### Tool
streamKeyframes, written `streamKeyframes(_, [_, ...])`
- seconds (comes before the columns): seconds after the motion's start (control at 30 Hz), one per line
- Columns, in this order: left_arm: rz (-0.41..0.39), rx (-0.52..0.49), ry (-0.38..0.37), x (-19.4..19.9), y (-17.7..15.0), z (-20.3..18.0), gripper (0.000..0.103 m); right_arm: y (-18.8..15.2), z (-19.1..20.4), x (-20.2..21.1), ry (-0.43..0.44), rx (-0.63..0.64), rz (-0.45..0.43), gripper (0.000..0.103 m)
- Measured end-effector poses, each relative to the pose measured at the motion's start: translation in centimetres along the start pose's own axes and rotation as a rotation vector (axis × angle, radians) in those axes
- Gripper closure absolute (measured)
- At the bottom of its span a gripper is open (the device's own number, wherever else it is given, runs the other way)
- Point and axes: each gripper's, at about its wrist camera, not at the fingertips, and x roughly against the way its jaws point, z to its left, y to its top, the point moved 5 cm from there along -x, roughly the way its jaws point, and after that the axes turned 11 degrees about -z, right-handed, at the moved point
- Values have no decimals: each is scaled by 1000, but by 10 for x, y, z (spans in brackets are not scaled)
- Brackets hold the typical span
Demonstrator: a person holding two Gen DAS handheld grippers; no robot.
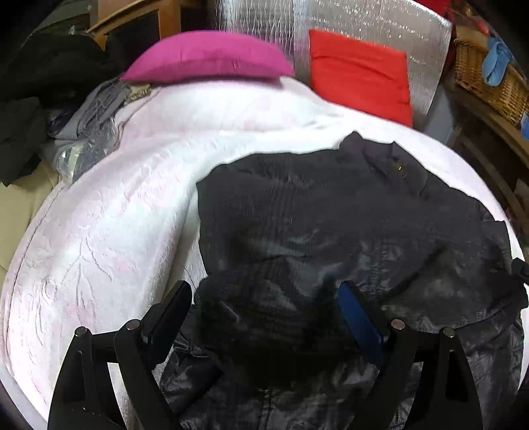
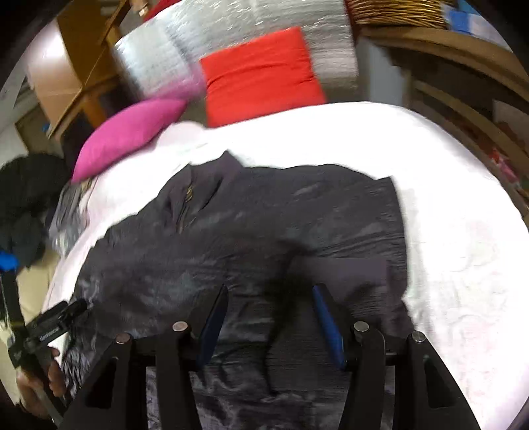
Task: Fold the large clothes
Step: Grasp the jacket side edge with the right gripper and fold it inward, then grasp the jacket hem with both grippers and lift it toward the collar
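Observation:
A large dark navy jacket (image 1: 330, 225) lies spread on a white bedspread (image 1: 115, 215), collar and gold buttons towards the far pillows. It also shows in the right wrist view (image 2: 264, 225), with a sleeve folded across its near right part. My left gripper (image 1: 267, 297) is open above the jacket's near left edge, nothing between its fingers. My right gripper (image 2: 271, 297) is open over the jacket's near hem, fingers apart and empty. The left gripper (image 2: 74, 307) and the hand holding it show at the left edge of the right wrist view.
A magenta pillow (image 1: 205, 58) and a red pillow (image 1: 360, 72) lie at the head of the bed against a silver foil panel (image 1: 363, 23). Folded clothes and dark garments (image 1: 82, 125) sit at the left. A wicker basket (image 1: 489, 79) and wooden shelves (image 2: 463, 99) stand at the right.

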Motion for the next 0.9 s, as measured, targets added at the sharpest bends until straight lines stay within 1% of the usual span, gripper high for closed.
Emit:
streamKeyframes(0.07, [19, -31, 6, 1, -6, -1, 13, -3, -11, -5, -1, -42, 33, 46])
streamKeyframes(0.13, [81, -74, -2, -11, -15, -6, 12, -9, -14, -15, 10, -50, 75, 46])
streamKeyframes(0.17, [80, -100, 12, -14, -19, -9, 11, -8, -13, -18, 6, -34, 81, 46])
streamKeyframes(0.23, [54, -125, 33, -13, -21, -11, 8, -9, -9, -16, -3, 0, 72, 46])
streamKeyframes(0.37, [75, -66, 4, -13, -22, -5, 8, -5, -5, -5, 49, -39, 40, 46])
streamKeyframes(0.43, [65, -71, 2, -14, -23, 0, 8, -6, -1, 0, 66, -30, 26, 46])
streamKeyframes(0.53, [50, -96, 22, -8, -24, -2, 8, -20, -3, -6, 56, -21, 83, 46])
streamKeyframes(0.6, [28, -87, 6, 5, -23, -2, 8, -25, 0, -5, 47, 16, 77, 46])
streamKeyframes(0.63, [13, -78, -16, 14, -23, -2, 8, -24, 1, 0, 48, 20, 69, 46])
streamKeyframes(0.7, [-29, -55, -66, 36, -23, 1, 8, -22, 1, 15, 84, 1, 47, 46])
streamKeyframes(0.73, [-53, -49, -80, 45, -23, 4, 8, -22, 0, 23, 103, -6, 39, 46])
streamKeyframes(0.8, [-94, -48, -84, 64, -26, 12, 8, -23, -9, 47, 134, -26, 14, 45])
streamKeyframes(0.9, [-154, -54, -74, 94, -36, 29, 8, -36, -30, 80, 161, -86, -10, 32])
